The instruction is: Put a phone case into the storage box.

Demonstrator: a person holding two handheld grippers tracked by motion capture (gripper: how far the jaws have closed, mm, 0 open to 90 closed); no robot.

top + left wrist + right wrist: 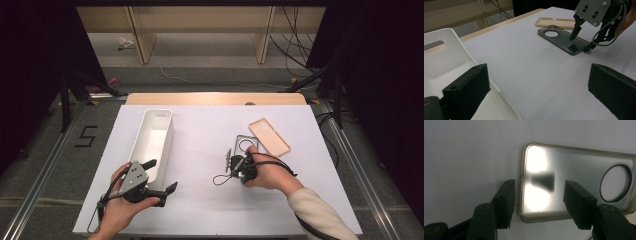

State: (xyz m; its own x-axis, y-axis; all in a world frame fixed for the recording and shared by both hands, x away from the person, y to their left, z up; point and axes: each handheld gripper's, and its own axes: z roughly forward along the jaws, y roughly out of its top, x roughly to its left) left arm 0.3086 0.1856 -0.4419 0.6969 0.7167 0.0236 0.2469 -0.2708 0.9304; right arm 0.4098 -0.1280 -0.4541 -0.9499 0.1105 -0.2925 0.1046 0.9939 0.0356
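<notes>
A smoky translucent phone case (244,143) lies flat on the white table, its camera hole toward the far side. My right gripper (236,159) points down over its near short end and is open. In the right gripper view the jaws straddle that end's rim (522,182): one outside on the table, the other above the case's inside, neither pressing. The left gripper view shows this case (560,40) with the right gripper (579,44) on it. My left gripper (164,175) stands open and holds nothing, beside the near end of a white bin (170,134).
A beige phone case (269,136) lies just right of the smoky one, touching or nearly touching it. In the left gripper view one left jaw hangs over the bin's near rim (499,95). A wooden strip (215,98) borders the table's far edge, with cables on the floor beyond.
</notes>
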